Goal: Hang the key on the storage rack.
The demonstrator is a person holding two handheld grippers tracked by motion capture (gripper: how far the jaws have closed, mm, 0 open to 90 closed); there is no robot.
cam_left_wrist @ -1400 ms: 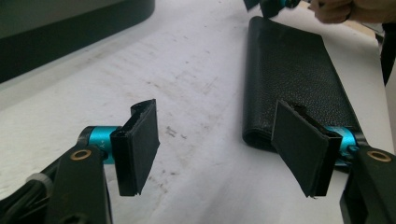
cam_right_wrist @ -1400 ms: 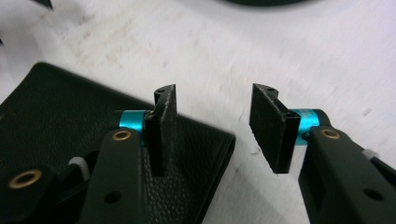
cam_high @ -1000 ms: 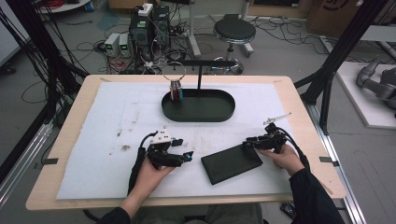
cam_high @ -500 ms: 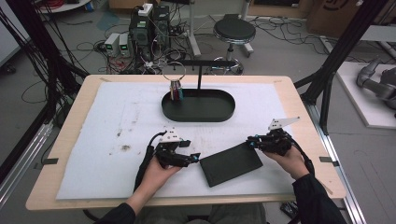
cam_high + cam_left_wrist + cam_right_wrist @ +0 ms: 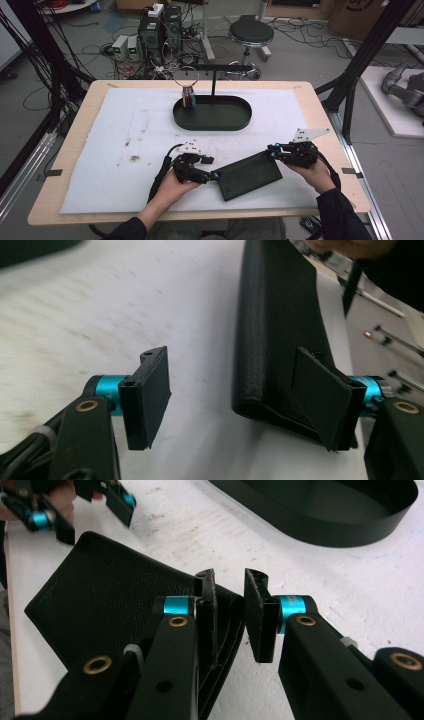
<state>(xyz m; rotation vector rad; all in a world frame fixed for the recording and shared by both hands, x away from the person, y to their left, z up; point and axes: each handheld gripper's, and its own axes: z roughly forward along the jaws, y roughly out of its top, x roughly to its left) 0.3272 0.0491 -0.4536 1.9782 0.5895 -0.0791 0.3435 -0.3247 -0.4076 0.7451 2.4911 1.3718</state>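
Black leather pouch [image 5: 247, 175] lies on the white mat [image 5: 125, 130], near edge, right of centre, well short of the oval tray [image 5: 212, 117]. Your right gripper [image 5: 272, 150] has just been closing and now pinches the pouch's right edge. The pouch has swung left since a second ago. Your left gripper [image 5: 210, 170] is spread wide at its left corner, no grip yet. Likely you're set to open it.

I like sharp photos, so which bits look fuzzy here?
Left gripper view: the white mat smears at the far top, while the black leather pouch stays crisp. Right gripper view: the left gripper far off is blurry. High view: everything is soft and grainy.
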